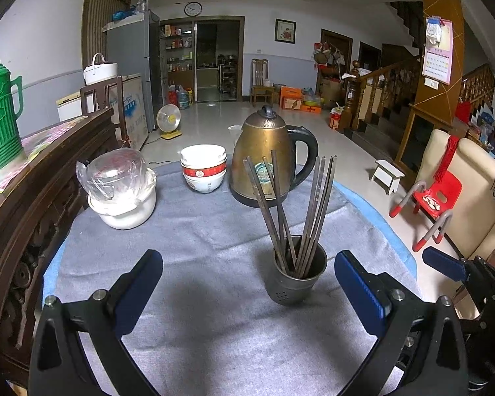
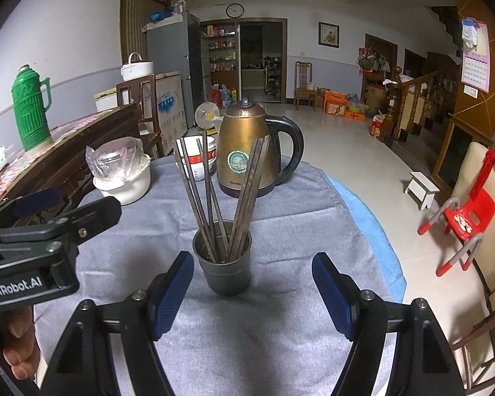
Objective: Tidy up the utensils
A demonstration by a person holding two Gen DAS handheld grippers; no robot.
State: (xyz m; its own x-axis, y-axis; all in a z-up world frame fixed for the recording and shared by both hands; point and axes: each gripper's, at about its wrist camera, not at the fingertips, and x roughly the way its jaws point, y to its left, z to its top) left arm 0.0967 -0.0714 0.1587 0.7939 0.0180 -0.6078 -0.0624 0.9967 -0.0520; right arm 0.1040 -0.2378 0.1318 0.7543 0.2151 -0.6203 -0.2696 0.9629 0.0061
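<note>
A dark metal cup (image 1: 295,277) (image 2: 222,264) stands on the grey cloth and holds several dark chopsticks (image 1: 315,204) (image 2: 247,194), fanned into two leaning bunches. My left gripper (image 1: 247,257) is open, with bare cloth between its blue pads. The cup stands just ahead, close inside its right finger. My right gripper (image 2: 252,257) is open too, and the cup sits just beyond its fingertips, nearer the left pad and untouched. Each gripper shows in the other's view: the left gripper (image 2: 59,209) at the left edge, and a blue pad (image 1: 445,265) of the right gripper at the right edge.
Behind the cup stand a brass-coloured kettle (image 1: 267,158), stacked red-and-white bowls (image 1: 204,171) and a white pot (image 1: 125,208) topped with a plastic-wrapped glass. A dark wooden sideboard (image 1: 33,181) with a green thermos (image 1: 0,115) borders the left. The table's blue rim (image 1: 379,217) curves away on the right.
</note>
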